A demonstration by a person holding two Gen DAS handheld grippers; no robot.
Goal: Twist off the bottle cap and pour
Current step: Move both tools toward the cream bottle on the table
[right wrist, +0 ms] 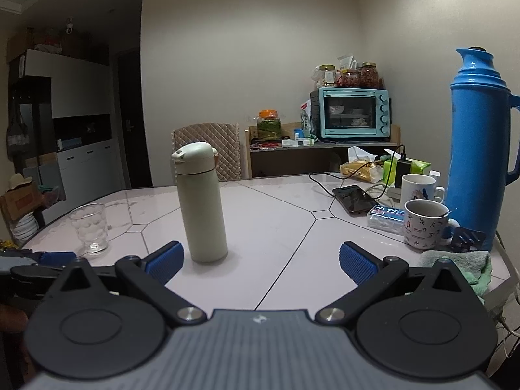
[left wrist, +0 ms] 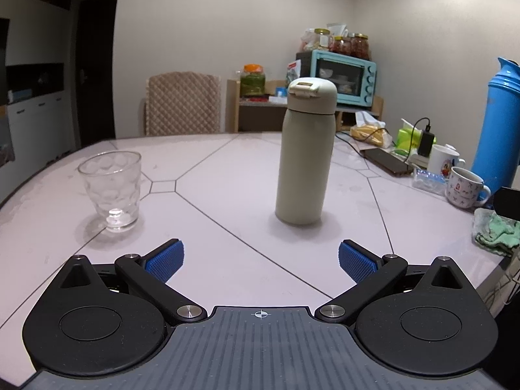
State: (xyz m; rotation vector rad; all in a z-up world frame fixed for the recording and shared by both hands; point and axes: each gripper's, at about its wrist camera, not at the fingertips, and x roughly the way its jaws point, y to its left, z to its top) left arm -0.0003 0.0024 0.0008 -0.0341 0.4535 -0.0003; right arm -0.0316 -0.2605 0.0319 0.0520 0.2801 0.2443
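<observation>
A beige insulated bottle (left wrist: 305, 159) stands upright on the white table (left wrist: 227, 169), its cream flip cap (left wrist: 310, 92) screwed on. In the right wrist view the same bottle (right wrist: 202, 204) stands just beyond the left finger. An empty dimpled glass (left wrist: 112, 190) sits to the bottle's left, also seen as the glass (right wrist: 89, 227) near the table's left edge. My left gripper (left wrist: 261, 260) is open, short of the bottle, with nothing between its blue pads. My right gripper (right wrist: 261, 261) is open too, with the bottle ahead and left of centre. The left gripper's tip (right wrist: 48, 260) shows at the far left.
On the table's right side stand a tall blue thermos jug (right wrist: 476, 149), two mugs (right wrist: 424, 224), a phone (right wrist: 356, 200) on a charging cable, a small box and a green cloth (right wrist: 464, 265). A padded chair (left wrist: 182, 104) and a teal oven (left wrist: 341, 76) lie beyond the table.
</observation>
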